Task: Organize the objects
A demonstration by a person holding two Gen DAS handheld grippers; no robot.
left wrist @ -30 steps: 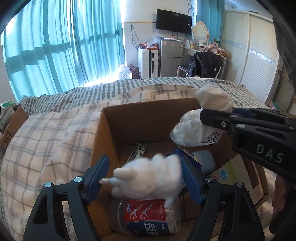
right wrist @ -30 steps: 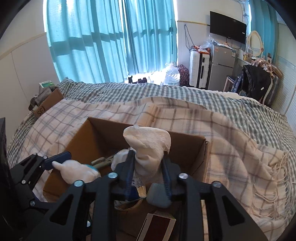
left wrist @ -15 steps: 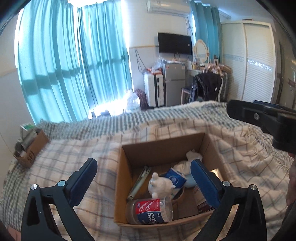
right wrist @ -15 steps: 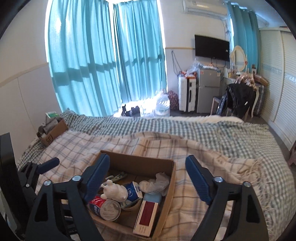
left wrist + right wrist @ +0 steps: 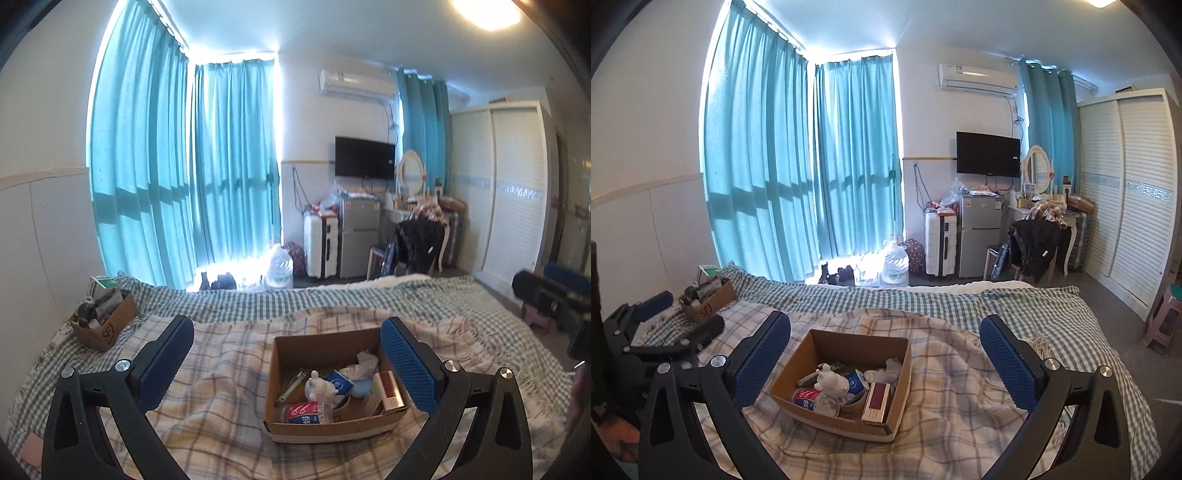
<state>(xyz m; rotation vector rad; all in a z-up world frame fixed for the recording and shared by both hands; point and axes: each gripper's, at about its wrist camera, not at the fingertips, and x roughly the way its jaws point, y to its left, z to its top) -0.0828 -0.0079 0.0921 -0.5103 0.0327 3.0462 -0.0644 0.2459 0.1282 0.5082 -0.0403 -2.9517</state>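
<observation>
Cardboard box [image 5: 338, 424] lies flat, long axis running away.

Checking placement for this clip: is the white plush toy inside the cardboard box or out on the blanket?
Inside. The white plush toy sits among the other items within the walls of the cardboard box; neither gripper holds it.

Your left wrist view and right wrist view both look slightly downward across the bed, sharing the cardboard box [image 5: 334, 387] [image 5: 846, 380] and curtains [image 5: 184, 177] [image 5: 805, 166] beyond.
</observation>
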